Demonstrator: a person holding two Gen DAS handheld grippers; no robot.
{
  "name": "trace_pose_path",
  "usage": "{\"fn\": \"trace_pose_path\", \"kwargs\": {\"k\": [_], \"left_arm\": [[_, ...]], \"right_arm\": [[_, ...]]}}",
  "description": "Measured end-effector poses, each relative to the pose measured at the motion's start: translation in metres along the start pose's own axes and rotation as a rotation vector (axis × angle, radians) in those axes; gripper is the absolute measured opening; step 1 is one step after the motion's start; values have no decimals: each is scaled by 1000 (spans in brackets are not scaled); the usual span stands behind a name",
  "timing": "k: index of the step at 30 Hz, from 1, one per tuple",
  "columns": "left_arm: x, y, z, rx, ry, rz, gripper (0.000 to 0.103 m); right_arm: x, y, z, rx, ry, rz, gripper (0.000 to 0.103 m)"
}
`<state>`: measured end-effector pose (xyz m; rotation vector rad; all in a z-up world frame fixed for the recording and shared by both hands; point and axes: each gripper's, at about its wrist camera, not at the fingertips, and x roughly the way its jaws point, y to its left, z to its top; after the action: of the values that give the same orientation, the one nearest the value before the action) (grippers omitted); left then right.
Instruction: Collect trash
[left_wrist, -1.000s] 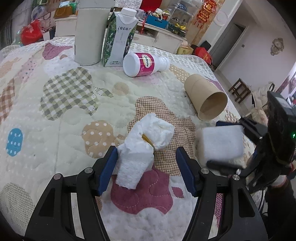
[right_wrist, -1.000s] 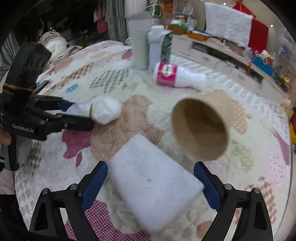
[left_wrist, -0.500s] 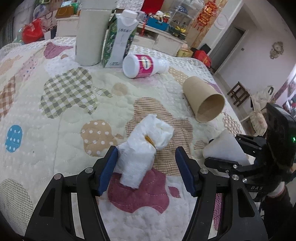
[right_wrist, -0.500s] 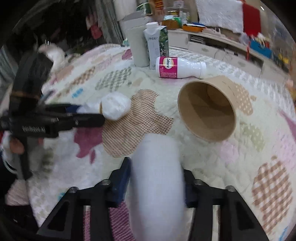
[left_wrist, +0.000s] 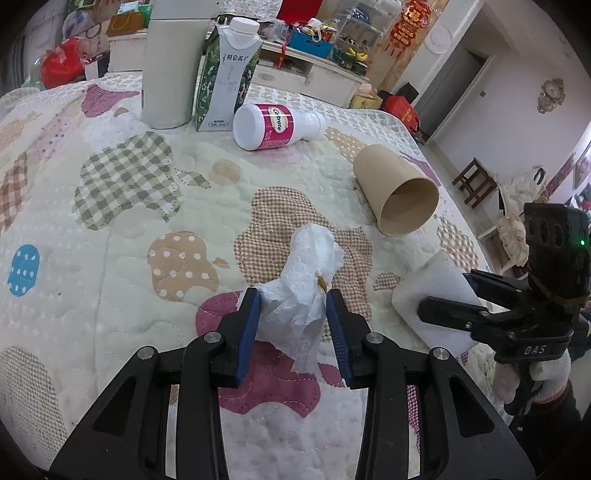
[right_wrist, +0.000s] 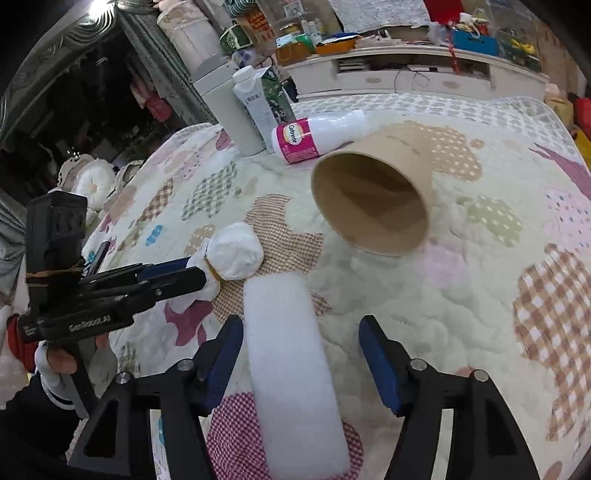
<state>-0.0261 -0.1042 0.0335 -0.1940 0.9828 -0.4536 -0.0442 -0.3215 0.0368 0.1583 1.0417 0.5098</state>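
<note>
Jaws of the left gripper (left_wrist: 293, 325) have just closed onto the crumpled tissue (left_wrist: 308, 280) on the quilt (left_wrist: 122, 229), the right gripper (right_wrist: 301, 363) has reopened around the white sponge (right_wrist: 291, 354), and nothing sits in the paper cup (right_wrist: 369, 199) yet

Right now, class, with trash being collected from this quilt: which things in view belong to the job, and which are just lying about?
Part of the job:
- crumpled tissue, gripped by the left gripper
- white foam pad, between the right gripper's fingers
- tipped paper cup

Probably just lying about:
- pink-labelled bottle
- milk carton
- grey canister
</note>
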Motion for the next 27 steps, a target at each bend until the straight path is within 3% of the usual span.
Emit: {"fn": "trace_pose_path", "kwargs": {"k": [2,6,9,10,12,15,27], "left_arm": [[1,-1,1,-4,-1,-3,50],[10,-3,3,-27,9,-14,50],[11,-3,1,-50,-4,-12,46],[11,-3,1,-53,-2,-14,33],[10,-3,-1,-59,-1,-18,32],[6,-5,-4,-47,0,-13,29],[-13,-16,-27,-39,12,-3,28]], "right_arm": [[-7,-4,-5,7,-7,-1,63],[-14,-16,-13,44,-21,-5,62],[-16,-22,-18,76,-41,19,48],[-17,-22,-20,82,-45,34,46],[-17,-16,-24,72,-50,38,37],[-15,-3,-27,60,-61,43,32],[-32,0,-46,153,-146,104,32]]}}
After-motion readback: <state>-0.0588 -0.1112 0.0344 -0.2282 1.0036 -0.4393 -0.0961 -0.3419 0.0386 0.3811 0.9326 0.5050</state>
